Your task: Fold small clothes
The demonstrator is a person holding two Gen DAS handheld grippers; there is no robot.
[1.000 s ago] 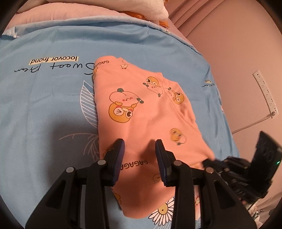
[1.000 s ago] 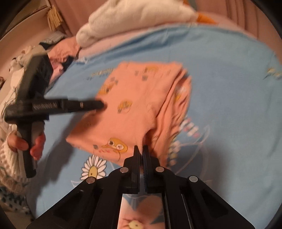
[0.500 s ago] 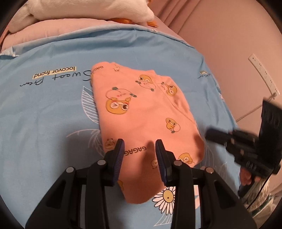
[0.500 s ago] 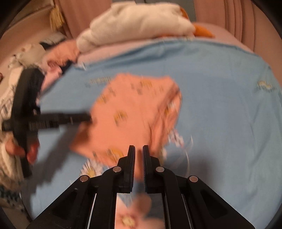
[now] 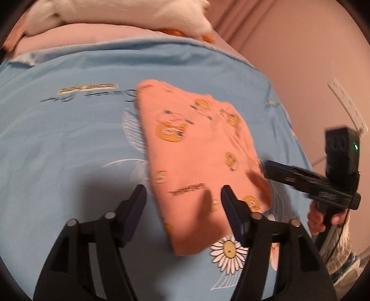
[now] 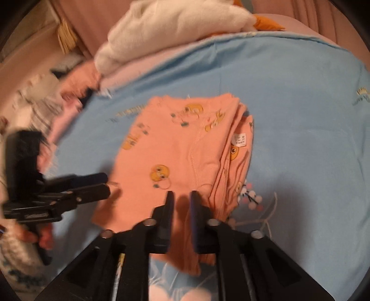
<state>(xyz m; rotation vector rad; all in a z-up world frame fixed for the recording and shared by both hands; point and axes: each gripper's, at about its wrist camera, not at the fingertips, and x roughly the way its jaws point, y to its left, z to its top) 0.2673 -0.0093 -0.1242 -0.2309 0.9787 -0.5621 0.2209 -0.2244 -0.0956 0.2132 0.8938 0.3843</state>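
A small orange garment [image 5: 198, 157] with cartoon duck prints lies folded flat on the blue bedsheet [image 5: 69, 148]. It also shows in the right wrist view [image 6: 185, 157], with stacked folded edges and a white label on its right side. My left gripper [image 5: 183, 196] is open and empty, hovering over the garment's near left edge. My right gripper [image 6: 181, 196] is open a little and empty, just above the garment's near edge. Each gripper also shows in the other's view: the right gripper [image 5: 266, 165] by the garment's right edge, the left gripper [image 6: 105, 185] by its left edge.
A white plush toy with orange parts [image 5: 129, 14] and a pink blanket [image 5: 92, 37] lie at the head of the bed. A heap of loose clothes [image 6: 50, 104] sits at the far left. A wall with a white power strip [image 5: 346, 104] stands to the right.
My left gripper opened wider and pulled back from the garment. My right gripper went from shut to slightly open, and the garment now lies flat on the sheet.
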